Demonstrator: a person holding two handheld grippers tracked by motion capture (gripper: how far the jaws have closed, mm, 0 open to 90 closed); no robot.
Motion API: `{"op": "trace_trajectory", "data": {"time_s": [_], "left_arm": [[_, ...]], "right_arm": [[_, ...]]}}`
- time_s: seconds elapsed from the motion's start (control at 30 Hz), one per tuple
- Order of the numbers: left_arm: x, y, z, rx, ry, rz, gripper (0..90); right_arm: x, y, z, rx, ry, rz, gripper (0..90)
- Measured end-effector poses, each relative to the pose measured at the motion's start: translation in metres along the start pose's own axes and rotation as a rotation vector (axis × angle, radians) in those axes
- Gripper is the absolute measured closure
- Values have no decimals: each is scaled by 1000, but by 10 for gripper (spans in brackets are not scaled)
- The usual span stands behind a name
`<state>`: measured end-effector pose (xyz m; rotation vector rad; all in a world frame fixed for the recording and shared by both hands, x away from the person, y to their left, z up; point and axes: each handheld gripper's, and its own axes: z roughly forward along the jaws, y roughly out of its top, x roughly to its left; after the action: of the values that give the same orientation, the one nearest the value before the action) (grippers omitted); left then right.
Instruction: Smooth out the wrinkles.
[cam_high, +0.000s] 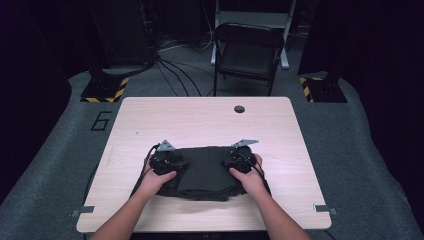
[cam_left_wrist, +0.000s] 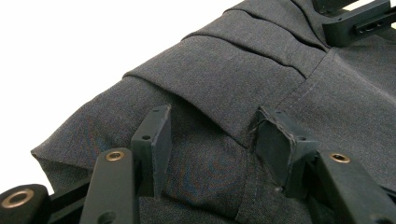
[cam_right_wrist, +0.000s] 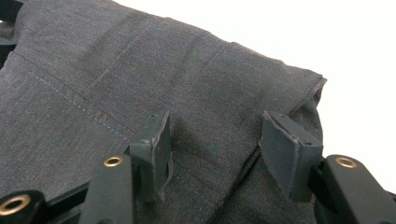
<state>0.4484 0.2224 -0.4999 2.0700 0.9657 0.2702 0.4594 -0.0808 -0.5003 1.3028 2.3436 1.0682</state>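
Wooden table (cam_high: 150, 120) holds dark folded cloth (cam_high: 202, 172) near the front. Left gripper (cam_high: 182, 162) and right gripper (cam_high: 226, 162) stand open over it, gripping nothing. Folding looks mostly done.

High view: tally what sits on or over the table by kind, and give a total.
Dark grey folded garment: 1
Claws, the left claw and the right claw, both over the garment with jaws apart: 2
Hands holding them, left hand and right hand: 2
Total: 5
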Motion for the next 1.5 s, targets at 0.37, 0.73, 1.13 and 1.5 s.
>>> {"op": "trace_trajectory", "data": {"time_s": [0.37, 0.73, 1.13, 1.5], "left_arm": [[-3, -1, -5, 2, 8, -6, 441], [-3, -5, -15, -13, 17, -24, 423], [-5, -2, -36, -21, 20, -9, 423], [-16, -4, -57, -50, 3, 7, 422]], "right_arm": [[3, 0, -5, -8, 0, 2, 429], [6, -1, -12, -4, 22, -5, 414], [14, -3, -32, -18, 51, -28, 412], [21, -7, -51, -44, 83, -55, 413]]}}
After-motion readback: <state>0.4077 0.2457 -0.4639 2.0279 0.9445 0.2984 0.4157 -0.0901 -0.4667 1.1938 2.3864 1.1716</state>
